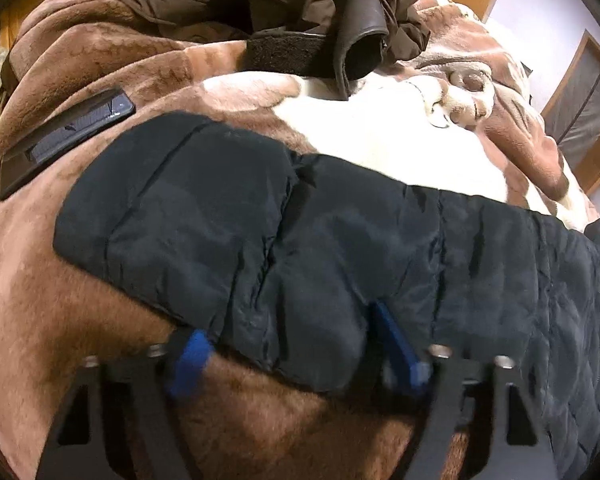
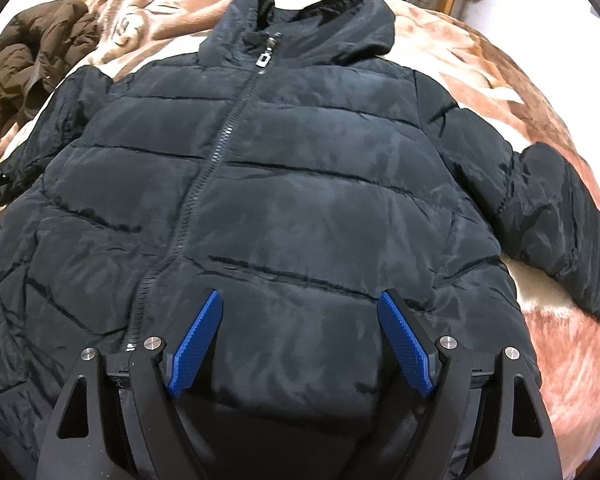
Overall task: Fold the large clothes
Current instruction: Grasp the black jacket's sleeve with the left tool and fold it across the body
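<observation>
L gripper (image 1: 296, 344), jaws apart, is set astride the sleeve edge of the black quilted puffer jacket (image 2: 260, 184); R gripper (image 2: 300, 344) is held wide open over its hem. Jacket is laid flat, zipped (shiny nylon), on a plush brown-and-cream fleece blanket (image 2: 520, 92); a crumpled brown coat (image 1: 284, 4) is seen beyond.

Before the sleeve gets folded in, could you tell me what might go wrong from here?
The left gripper has its open fingers around the edge of the black jacket's sleeve; the padding is thick and slick-looking, so a shallow bite may slip out mid-fold. A dark flat case lies on the blanket just beyond the cuff, and a dragged sleeve could catch it. The right gripper hangs open above the hem, so nothing pins the jacket body, which may shift.
</observation>
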{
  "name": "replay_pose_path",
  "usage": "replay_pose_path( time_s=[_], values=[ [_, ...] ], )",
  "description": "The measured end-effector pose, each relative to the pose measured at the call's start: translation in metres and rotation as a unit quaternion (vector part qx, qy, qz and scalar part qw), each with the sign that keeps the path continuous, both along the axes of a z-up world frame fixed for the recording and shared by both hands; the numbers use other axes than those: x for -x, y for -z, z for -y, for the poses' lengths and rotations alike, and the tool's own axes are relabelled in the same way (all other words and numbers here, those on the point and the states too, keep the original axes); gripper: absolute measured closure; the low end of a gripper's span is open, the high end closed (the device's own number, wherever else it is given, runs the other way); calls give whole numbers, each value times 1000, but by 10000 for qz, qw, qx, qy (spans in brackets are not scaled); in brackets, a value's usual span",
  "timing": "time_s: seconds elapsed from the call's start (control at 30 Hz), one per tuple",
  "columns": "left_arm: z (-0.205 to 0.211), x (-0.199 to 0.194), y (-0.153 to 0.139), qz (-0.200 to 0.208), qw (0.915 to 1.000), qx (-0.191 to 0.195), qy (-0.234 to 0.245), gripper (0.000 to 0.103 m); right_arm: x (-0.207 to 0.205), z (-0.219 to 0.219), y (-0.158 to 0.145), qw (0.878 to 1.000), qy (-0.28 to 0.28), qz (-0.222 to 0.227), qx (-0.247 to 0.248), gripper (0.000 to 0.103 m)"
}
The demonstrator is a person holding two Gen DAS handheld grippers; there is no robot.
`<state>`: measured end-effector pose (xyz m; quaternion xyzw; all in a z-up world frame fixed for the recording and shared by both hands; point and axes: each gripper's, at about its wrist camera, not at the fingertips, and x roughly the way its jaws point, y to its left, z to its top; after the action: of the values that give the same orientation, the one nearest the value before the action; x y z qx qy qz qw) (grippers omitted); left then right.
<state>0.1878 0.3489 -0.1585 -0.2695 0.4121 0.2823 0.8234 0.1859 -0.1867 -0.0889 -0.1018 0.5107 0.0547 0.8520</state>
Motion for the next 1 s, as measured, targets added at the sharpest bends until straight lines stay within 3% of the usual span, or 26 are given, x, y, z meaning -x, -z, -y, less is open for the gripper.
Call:
replay_pose_path(
  time_s=[0.03, 0.13, 0.27, 0.43, 0.63, 0.8, 1.0],
  values=[
    [1, -2, -3, 8, 10000, -46, 36, 56, 0, 2, 0, 10000, 16, 7, 5, 22],
    [5, -5, -21, 52, 9997, -137, 183, 81, 2, 4, -2, 10000, 37, 29, 26, 22],
    [16, 0, -66, 316, 9980, -302, 446, 85, 8, 11, -12, 9999, 75, 113, 71, 22],
    [48, 4, -145, 901, 9901, -533, 931, 86, 20, 22, -27, 9996, 180, 221, -60, 23],
    [123, -7, -220, 1525, 9669, -573, 1962, 86, 38, 33, -43, 9988, 197, 364, -256, 23],
    [200, -30, -241, 1678, 9423, -589, 2838, 86, 50, 50, -53, 9976, 326, 457, -410, 22],
    [291, -65, -217, 1492, 9160, -305, 3711, 86, 56, 76, -55, 9953, 562, 475, -624, 22]
  ],
)
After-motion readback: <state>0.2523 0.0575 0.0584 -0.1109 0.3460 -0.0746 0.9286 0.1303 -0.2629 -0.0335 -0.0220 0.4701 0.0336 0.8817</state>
